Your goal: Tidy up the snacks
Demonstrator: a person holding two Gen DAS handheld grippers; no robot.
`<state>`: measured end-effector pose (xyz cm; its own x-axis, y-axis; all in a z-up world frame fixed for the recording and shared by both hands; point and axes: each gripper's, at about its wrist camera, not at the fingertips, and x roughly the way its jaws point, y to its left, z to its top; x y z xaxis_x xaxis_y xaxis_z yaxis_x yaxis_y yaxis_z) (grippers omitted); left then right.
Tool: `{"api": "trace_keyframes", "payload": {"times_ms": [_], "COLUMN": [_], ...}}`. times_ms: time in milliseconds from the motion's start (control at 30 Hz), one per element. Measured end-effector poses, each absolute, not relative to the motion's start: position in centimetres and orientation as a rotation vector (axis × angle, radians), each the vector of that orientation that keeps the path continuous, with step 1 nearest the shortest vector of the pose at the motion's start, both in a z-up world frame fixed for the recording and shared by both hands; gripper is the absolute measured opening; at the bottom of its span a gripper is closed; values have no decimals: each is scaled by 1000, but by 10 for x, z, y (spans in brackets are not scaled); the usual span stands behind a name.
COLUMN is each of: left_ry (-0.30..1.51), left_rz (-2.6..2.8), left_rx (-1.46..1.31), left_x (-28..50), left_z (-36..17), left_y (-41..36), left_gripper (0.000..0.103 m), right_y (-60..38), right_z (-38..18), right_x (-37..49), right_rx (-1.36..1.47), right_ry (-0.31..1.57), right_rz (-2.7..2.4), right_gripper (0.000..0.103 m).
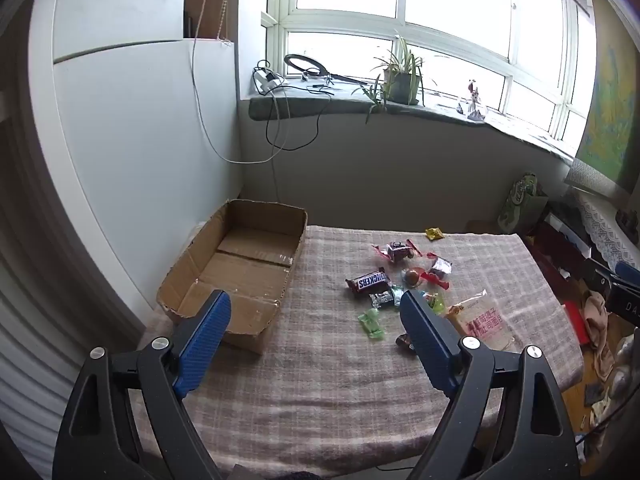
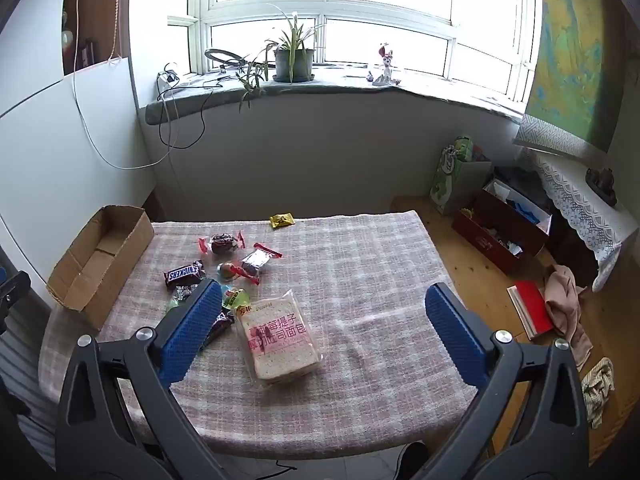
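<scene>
Left view: cardboard box [image 1: 236, 276] interior, right view: bread packet [image 2: 280, 338] whole

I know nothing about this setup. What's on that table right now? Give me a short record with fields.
surface: table under checked cloth
container: open cardboard box, nothing inside, at the table's left edge
snacks: Snickers bar, packaged bread slice, yellow packet, assorted wrapped candies
left tool: open, holding nothing
right tool: open, holding nothing

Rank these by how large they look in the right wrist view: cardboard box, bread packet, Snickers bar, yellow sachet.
1. cardboard box
2. bread packet, though it lies nearer the camera, so its lead over the rest is exaggerated
3. Snickers bar
4. yellow sachet, farthest away
</scene>
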<state>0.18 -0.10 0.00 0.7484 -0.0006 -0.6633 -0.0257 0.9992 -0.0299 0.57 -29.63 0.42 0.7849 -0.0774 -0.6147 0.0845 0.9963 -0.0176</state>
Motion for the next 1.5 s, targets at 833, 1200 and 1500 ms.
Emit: {"api": "trace_keyframes", "payload": {"times_ms": [833,1200,1500], "left_ry": [619,619,620], "left_rz": [30,22,22], "left_rx": [-52,-52,-57], "left_x": [-4,-4,-5], "left_z": [16,17,17], "left_y": [-4,-5,-5], "left_gripper": [87,87,87], "right_y": [-294,-294,-294], "right_z": [22,20,21], "right_x": [6,5,5], "right_rx": [31,33,32], "right_ry": [615,613,613], "right_rz": [-67,-67,-69], "right_gripper": [103,103,103]}}
